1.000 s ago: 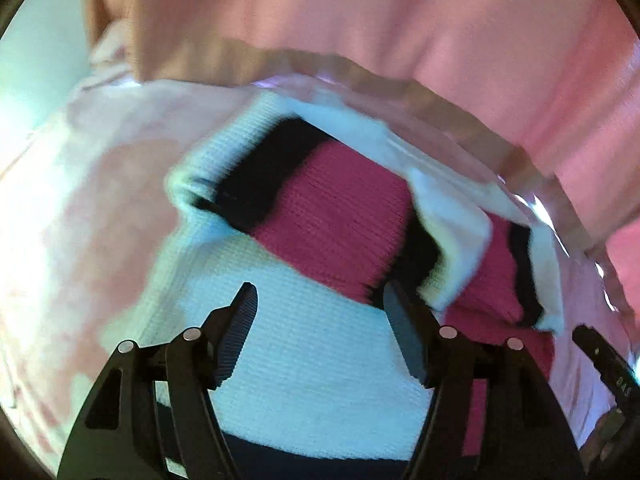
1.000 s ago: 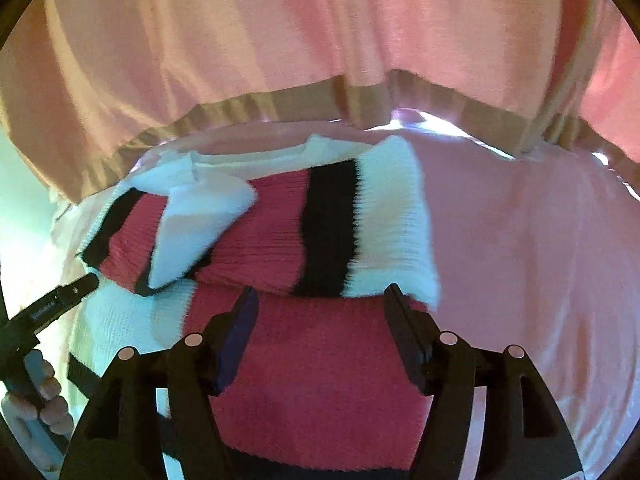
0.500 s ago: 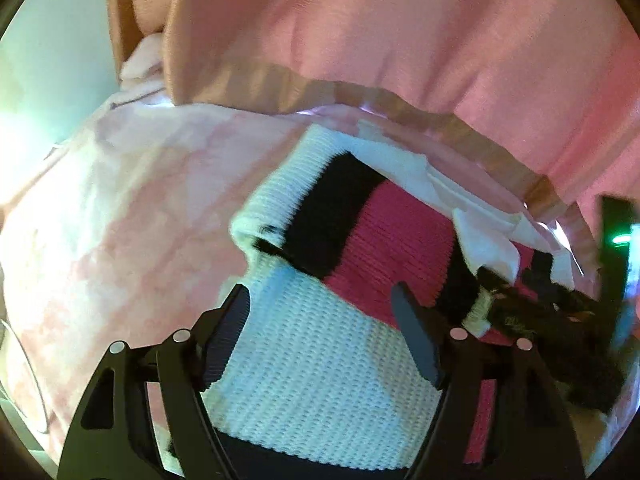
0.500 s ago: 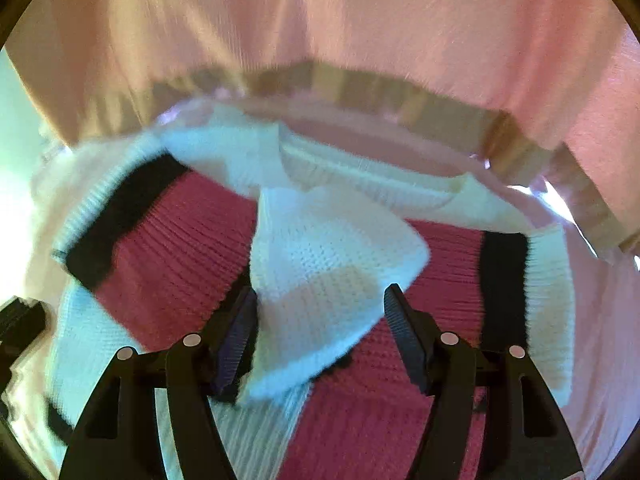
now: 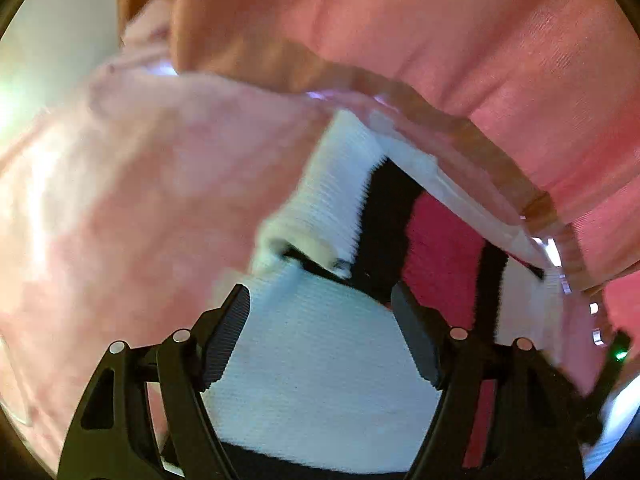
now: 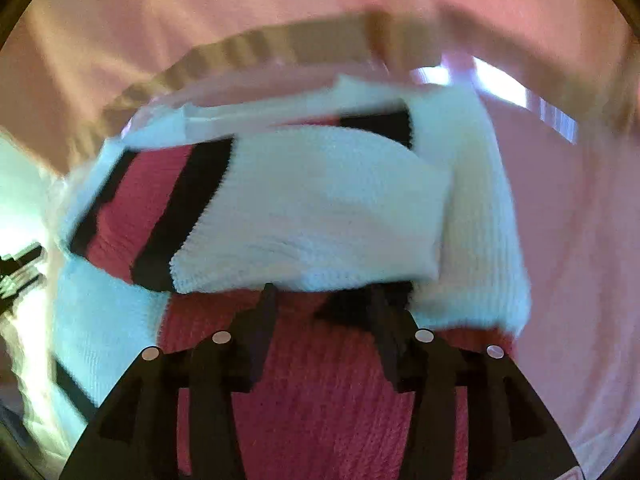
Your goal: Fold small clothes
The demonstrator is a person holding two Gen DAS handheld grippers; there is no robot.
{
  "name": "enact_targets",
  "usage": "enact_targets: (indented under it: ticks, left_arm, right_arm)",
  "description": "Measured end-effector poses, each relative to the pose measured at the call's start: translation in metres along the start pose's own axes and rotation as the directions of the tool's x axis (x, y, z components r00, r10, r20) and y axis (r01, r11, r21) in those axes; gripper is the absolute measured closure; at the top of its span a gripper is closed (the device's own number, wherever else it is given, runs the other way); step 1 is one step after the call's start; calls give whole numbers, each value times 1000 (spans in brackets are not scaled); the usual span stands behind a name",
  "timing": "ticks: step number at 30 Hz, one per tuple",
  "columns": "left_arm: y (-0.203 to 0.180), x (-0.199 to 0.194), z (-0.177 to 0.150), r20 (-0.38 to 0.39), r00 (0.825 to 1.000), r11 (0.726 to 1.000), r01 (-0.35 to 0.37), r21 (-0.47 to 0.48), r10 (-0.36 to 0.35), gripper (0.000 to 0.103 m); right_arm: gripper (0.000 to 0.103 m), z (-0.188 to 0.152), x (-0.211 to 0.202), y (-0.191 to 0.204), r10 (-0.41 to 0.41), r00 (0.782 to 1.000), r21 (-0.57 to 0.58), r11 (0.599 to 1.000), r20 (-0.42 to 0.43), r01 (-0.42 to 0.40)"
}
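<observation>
Left wrist cam: my left gripper (image 5: 320,340) is spread wide with nothing in it, hanging over the white panel of the striped sweater (image 5: 320,380), which lies on the pink blanket (image 5: 140,200).

Right wrist cam: the right gripper (image 6: 322,320) is about half open, tips right at a folded-over white sleeve (image 6: 312,216). Blurry, can't tell if it's pinching anything.

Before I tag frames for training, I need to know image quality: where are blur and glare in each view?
Left wrist view: strong glare washes out the left edge of the pink sheet; the sweater is fairly sharp near the left gripper, smeared farther off. Right wrist view: motion blur softens the whole sweater and the right gripper; bright patches upper right.
</observation>
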State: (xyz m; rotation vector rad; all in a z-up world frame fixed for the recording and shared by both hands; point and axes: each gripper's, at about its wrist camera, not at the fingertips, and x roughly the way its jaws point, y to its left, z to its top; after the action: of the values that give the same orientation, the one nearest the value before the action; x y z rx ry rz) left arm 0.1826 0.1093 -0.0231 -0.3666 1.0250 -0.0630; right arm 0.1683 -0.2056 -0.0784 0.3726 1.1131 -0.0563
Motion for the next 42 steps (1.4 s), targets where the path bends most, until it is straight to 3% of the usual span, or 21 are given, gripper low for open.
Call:
enact_targets:
  ticks: [2, 4, 10, 11, 13, 15, 16, 18, 20, 22, 23, 24, 25, 27, 28, 30, 33, 34, 38, 40, 42]
  left_arm:
    - [-5, 8, -1, -19, 1000, 999, 23, -23, -24, 32]
    - [-9, 16, 0, -27, 999, 999, 32, -38, -33, 32]
    - [0, 50, 9, -60, 996, 984, 55, -168, -66, 32]
    - [5, 53, 11, -52, 997, 981, 45, -190, -56, 34]
    - [16, 56, 15, -40, 997, 972, 49, -231, -60, 51]
    - [22, 55, 21, -23, 996, 967, 76, -245, -84, 87]
    - [23, 51, 25, -7, 996, 968, 82, -237, -86, 93]
    - [24, 33, 32, 67, 996, 969, 80, -232, -66, 94]
    - [18, 7, 38, 152, 986, 974, 104, -200, -74, 94]
    - [13, 1, 40, 174, 984, 985, 73, -157, -45, 94]
    - [13, 8, 39, 154, 988, 989, 38, -141, -16, 94]
    - [14, 15, 36, 129, 992, 990, 20, -138, -2, 94]
    - [15, 29, 31, 83, 996, 990, -19, -143, 32, 94]
    - [19, 43, 24, 39, 997, 987, -53, -154, 60, 94]
    - [19, 44, 23, 31, 998, 985, -54, -163, 59, 94]
    - [15, 35, 24, 56, 996, 986, -53, -160, 63, 94]
    - [15, 25, 31, 100, 992, 987, -66, -148, 81, 94]
    - [18, 29, 32, 91, 992, 986, -69, -152, 83, 94]
    - [16, 45, 26, 51, 993, 986, -101, -132, 109, 93]
    - [10, 43, 26, 63, 990, 987, -122, -102, 128, 93]
    - [11, 41, 28, 70, 989, 987, -121, -104, 129, 93]
  right_arm:
    - [54, 6, -6, -7, 43, 999, 25, 999, 17, -44]
    - [39, 10, -9, -12, 72, 997, 51, 996, 40, -74]
    - [41, 19, 10, -28, 141, 989, 179, 973, 38, -146]
    - [44, 22, 12, -27, 138, 989, 181, 973, 48, -145]
    - [95, 25, 14, -25, 111, 993, 171, 978, 50, -118]
    - [97, 30, 9, -26, 132, 987, 185, 972, 92, -147]
    - [97, 36, -5, -21, 130, 981, 166, 974, 143, -154]
    - [97, 50, -40, -5, 176, 952, 95, 974, 250, -205]
    - [97, 62, -91, 15, 241, 893, -11, 967, 381, -256]
    - [97, 65, -108, 23, 243, 870, -93, 970, 430, -225]
    - [97, 65, -98, 21, 191, 891, -100, 981, 411, -165]
    - [97, 64, -62, 11, 130, 940, -63, 991, 315, -116]
    - [97, 60, -34, -1, 102, 966, -18, 995, 236, -100]
    - [97, 48, 9, -20, 38, 992, 38, 998, 123, -43]
    - [97, 45, 17, -24, 27, 994, 44, 999, 104, -31]
    - [97, 53, -1, -16, 61, 986, 30, 997, 152, -67]
    - [97, 64, -41, 0, 138, 956, -31, 990, 260, -135]
    - [98, 64, -40, 1, 133, 957, -43, 991, 257, -126]
    - [98, 42, 22, -23, 55, 995, 34, 998, 78, -58]
    - [98, 44, 12, -20, 63, 992, 31, 997, 108, -67]
    - [98, 52, -14, -7, 90, 977, -18, 996, 191, -88]
